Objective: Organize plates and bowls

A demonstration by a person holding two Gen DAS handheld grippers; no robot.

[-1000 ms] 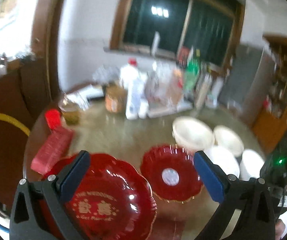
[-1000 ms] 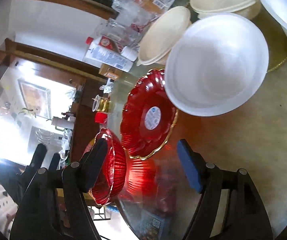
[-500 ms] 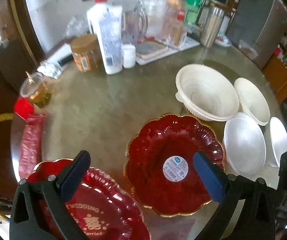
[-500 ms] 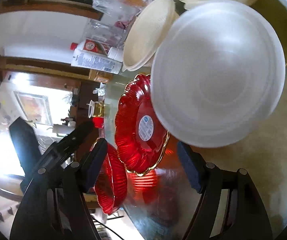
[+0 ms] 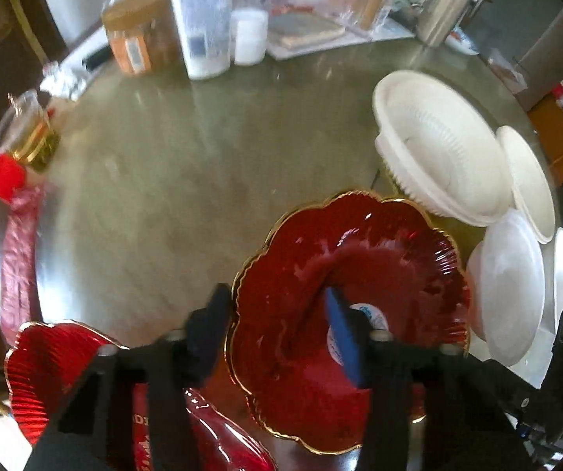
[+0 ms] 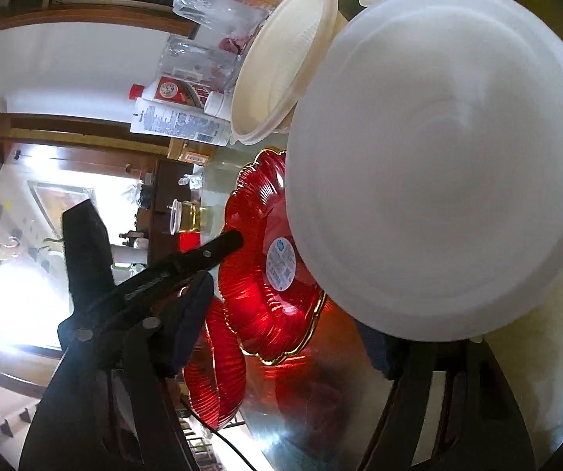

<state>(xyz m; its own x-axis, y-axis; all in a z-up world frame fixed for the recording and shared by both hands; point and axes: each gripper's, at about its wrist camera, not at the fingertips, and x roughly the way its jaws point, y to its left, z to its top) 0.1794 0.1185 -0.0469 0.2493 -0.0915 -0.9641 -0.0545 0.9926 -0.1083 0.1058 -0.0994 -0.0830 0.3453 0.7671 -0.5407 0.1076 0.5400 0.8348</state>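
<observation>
A red scalloped plate with a gold rim (image 5: 359, 259) lies on the round table. My left gripper (image 5: 277, 329) straddles its left rim: one finger outside, the blue pad inside over the plate. Its jaws stand partly closed, and I cannot tell if they press the rim. A second red plate (image 5: 46, 369) lies at the lower left. White bowls (image 5: 505, 282) and cream ribbed bowls (image 5: 438, 145) sit to the right. In the right wrist view a white bowl (image 6: 438, 180) fills the space ahead of my open right gripper (image 6: 281, 329); the red plate (image 6: 257, 274) lies beyond.
Bottles, jars and a steel cup (image 5: 442, 11) crowd the table's far side. A glass jar (image 5: 26, 133) and a red packet (image 5: 18, 267) lie near the left edge. The left gripper shows in the right wrist view (image 6: 218, 251).
My left gripper has dropped down and forward onto the gold-rimmed red plate and its jaws have narrowed around the rim. My right gripper has moved closer to the white bowl.
</observation>
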